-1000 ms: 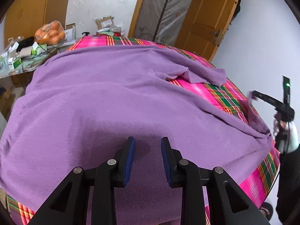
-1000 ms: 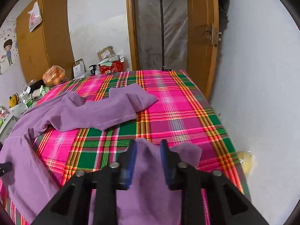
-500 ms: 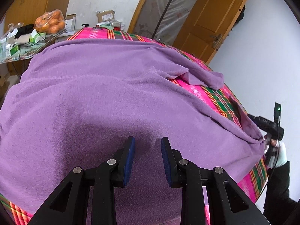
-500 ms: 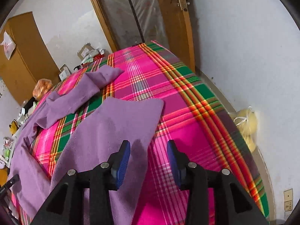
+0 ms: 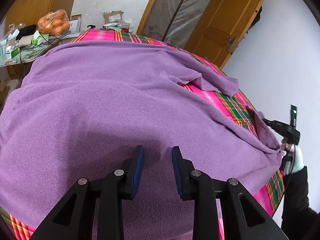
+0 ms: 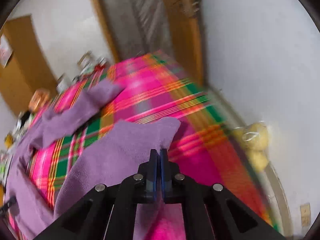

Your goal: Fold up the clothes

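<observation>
Pinching purple garment [image 6: 112, 160] edge, right gripper [image 6: 158, 154]; bag [image 5: 53, 22] w/ oranges.

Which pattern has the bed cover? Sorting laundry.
Pink plaid bed cover with green and orange stripes; sharpest in the left wrist view.

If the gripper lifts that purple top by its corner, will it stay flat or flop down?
Probably flop: the purple top drapes and wrinkles over the plaid cloth. The right gripper pinches only its edge, so the rest would likely hang.

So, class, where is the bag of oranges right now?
In the left wrist view, the bag of oranges sits upper left on the cluttered side table, beyond the purple garment, beside small boxes.
</observation>
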`<act>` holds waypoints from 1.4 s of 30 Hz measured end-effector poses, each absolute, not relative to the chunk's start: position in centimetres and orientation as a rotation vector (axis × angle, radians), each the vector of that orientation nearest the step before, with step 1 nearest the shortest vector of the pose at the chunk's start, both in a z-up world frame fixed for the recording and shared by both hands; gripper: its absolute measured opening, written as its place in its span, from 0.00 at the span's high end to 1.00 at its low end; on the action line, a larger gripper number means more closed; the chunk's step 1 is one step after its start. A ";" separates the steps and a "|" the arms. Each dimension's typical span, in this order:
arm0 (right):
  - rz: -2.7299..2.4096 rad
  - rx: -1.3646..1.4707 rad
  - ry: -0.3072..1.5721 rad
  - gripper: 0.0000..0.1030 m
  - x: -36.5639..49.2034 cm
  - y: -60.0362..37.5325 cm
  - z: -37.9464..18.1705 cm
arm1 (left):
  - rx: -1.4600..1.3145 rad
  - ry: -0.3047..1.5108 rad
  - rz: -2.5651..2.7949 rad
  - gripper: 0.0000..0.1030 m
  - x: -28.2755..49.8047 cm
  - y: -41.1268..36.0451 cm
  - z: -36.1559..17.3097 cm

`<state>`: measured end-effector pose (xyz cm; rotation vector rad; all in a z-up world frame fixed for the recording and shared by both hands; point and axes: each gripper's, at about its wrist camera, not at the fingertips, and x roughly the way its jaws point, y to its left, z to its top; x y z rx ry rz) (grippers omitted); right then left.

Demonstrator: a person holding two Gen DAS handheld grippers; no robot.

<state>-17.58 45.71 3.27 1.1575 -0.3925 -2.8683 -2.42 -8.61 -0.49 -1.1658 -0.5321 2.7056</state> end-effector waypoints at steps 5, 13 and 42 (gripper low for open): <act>-3.023 1.096 -0.663 0.97 -12.7 52.3 3.9 | -1.157 -0.564 2.692 0.72 -2.3 -9.1 -0.6; -3.091 1.098 -0.965 0.97 -5.6 58.6 2.5 | -1.161 -0.550 2.700 0.72 -2.2 -9.0 -0.5; -2.746 1.115 -1.282 0.66 -4.7 59.0 -1.4 | -1.002 0.184 2.514 0.57 3.8 4.5 0.1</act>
